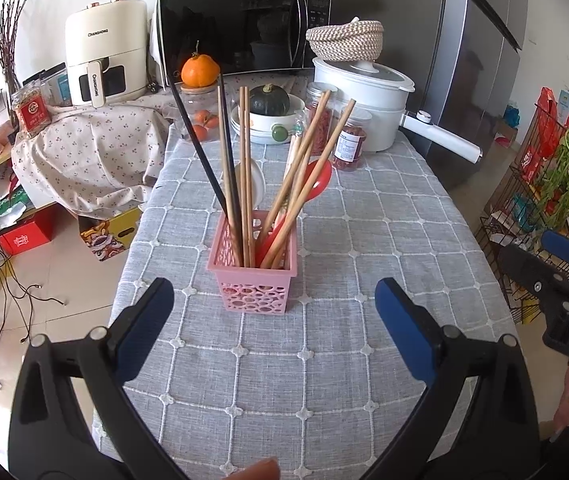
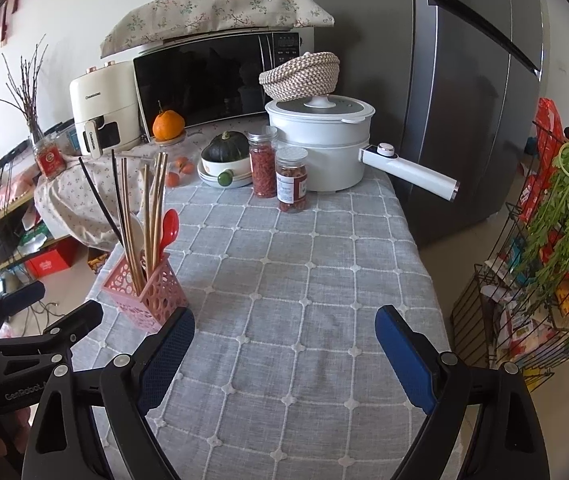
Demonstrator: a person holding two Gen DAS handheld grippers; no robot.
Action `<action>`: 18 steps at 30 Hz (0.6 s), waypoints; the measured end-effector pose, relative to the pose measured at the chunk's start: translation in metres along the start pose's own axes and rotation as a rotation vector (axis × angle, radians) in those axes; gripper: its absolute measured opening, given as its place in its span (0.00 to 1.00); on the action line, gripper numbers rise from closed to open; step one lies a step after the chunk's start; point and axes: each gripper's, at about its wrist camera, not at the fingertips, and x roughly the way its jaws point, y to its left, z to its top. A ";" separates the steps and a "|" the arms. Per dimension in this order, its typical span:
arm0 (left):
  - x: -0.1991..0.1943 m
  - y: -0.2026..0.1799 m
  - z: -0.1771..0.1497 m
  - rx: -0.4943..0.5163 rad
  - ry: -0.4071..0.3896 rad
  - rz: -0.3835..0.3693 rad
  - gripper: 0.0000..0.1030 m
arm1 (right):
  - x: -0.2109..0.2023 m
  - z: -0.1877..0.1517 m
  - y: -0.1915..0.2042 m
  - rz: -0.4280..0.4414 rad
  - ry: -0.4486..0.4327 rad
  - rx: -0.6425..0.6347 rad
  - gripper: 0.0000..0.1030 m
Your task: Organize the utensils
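Where grey checked tablecloth (image 2: 304, 280) ends, fridge (image 2: 464, 100) stands.

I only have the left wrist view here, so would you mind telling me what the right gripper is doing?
Observer: The right gripper is open and empty, above bare tablecloth to the right of the pink basket.
Operator: Thanks. Is anything lying on the cloth ahead of it?
Observer: Nothing loose; the nearest things ahead are two red-filled jars in front of the white pot.
Operator: And where is my left gripper from that side?
Observer: The left gripper shows at the frame's left edge, beside the basket, not touching it.
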 end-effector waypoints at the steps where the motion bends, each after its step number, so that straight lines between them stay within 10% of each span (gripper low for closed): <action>1: 0.000 0.000 0.000 -0.002 0.003 -0.001 0.98 | 0.000 0.000 0.000 0.001 0.002 0.000 0.90; 18: 0.004 0.002 -0.001 -0.016 0.012 -0.004 0.98 | 0.001 0.000 0.003 0.001 0.000 0.000 0.90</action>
